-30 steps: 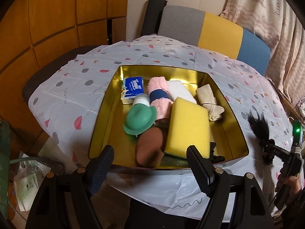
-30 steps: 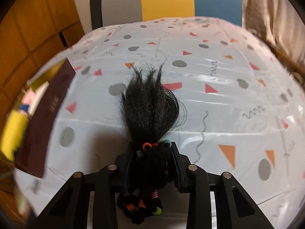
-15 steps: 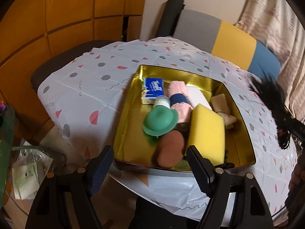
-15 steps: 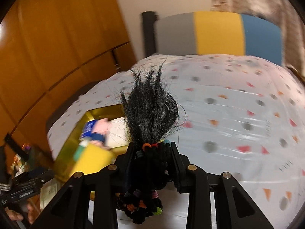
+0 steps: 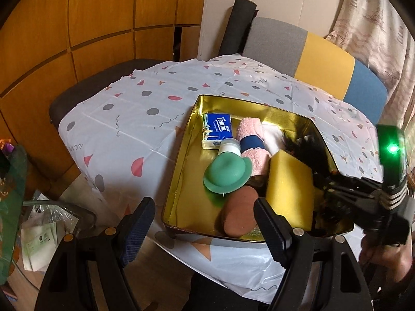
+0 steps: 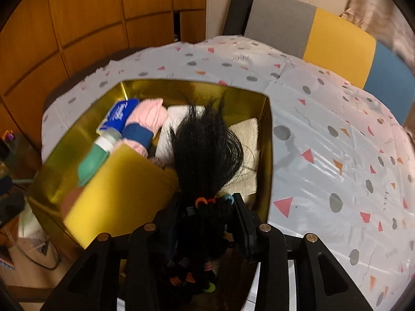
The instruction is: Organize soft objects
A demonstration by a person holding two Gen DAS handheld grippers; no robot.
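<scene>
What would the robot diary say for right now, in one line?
right tongs: opening, black hair bundle between them | over gold tin | left tongs: open, empty

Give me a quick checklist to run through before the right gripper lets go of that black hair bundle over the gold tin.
1. Black hair bundle with coloured elastic bands between the fingers of the right gripper: ok, though the jaws are opening.
2. Bundle over the gold metal tin, not over the patterned white tablecloth: ok, near the tin's right wall.
3. Landing spot: cannot tell; the hair hides what lies under it, between the yellow foam sponge and the cream folded cloth.
4. Left gripper open, empty and outside the tin: ok.
5. Bundle's lower end free of the fingers: cannot tell.
</scene>
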